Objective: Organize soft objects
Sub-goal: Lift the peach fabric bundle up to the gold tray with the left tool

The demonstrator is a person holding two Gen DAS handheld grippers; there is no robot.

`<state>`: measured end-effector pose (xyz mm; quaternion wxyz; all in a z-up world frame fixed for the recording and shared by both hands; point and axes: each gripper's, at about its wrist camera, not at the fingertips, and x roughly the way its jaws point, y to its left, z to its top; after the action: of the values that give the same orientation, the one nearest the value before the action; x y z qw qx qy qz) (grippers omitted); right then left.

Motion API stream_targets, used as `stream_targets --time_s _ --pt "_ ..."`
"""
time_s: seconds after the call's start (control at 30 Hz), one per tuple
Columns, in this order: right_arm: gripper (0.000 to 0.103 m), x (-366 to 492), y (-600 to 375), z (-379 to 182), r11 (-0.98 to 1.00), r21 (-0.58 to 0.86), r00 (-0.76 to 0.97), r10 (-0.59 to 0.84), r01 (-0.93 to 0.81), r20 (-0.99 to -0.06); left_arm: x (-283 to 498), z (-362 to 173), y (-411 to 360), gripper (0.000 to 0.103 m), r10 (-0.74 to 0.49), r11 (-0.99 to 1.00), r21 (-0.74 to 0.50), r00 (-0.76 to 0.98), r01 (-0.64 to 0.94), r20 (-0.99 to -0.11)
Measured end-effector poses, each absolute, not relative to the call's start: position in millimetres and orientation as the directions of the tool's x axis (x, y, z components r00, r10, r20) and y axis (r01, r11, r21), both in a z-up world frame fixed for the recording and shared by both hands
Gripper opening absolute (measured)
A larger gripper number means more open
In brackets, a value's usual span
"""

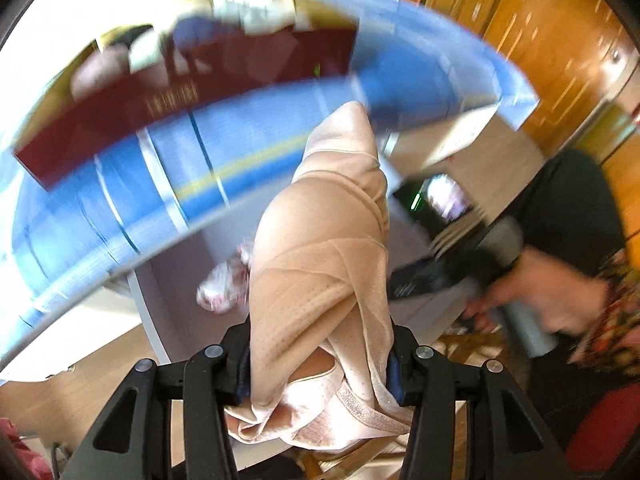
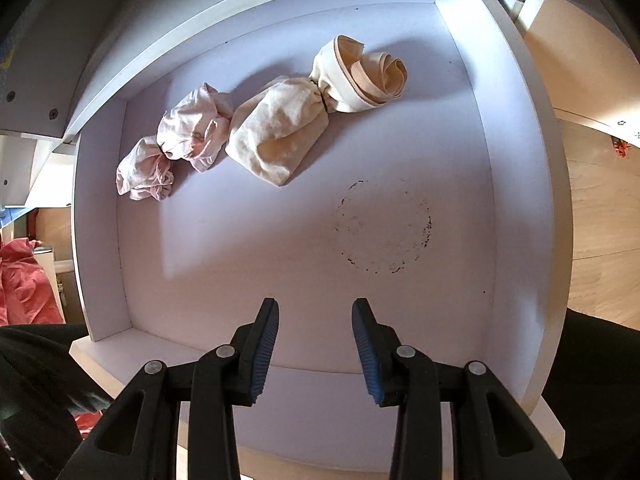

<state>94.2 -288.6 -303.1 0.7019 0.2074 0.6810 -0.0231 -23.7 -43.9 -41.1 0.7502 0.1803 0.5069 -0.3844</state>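
Between left tongs [image 1: 320, 364]: beige garment [image 1: 320, 248] (bunched)

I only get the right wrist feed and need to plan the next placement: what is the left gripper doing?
Observer: The left gripper is shut on a beige garment, which stands up between its fingers.
Operator: Is it over the drawer yet?
Observer: The drawer shows beyond the garment, with one pink bundle in sight there; the picture is motion-blurred, so I cannot tell how near it is.
Operator: Anything beside it?
Observer: Yes, your right gripper shows to its right, held in the person's hand, and a dark red book lies on a blue surface above the drawer.
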Motion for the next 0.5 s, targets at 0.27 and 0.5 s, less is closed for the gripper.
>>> stream_targets --time_s 0.27,0.5 --pt "0.038 96 -285 -303 0.906 0.281 0.074 0.271 0.317 -0.960 18 48 -34 0.050 -0.531 0.680 -0.218 0.266 0.700 -0.805" --pt "0.038 97 -285 -301 0.893 0.310 0.084 0.299 0.325 -0.950 87 84 -21 0.051 -0.493 0.794 -0.212 0.400 0.570 -0.773"
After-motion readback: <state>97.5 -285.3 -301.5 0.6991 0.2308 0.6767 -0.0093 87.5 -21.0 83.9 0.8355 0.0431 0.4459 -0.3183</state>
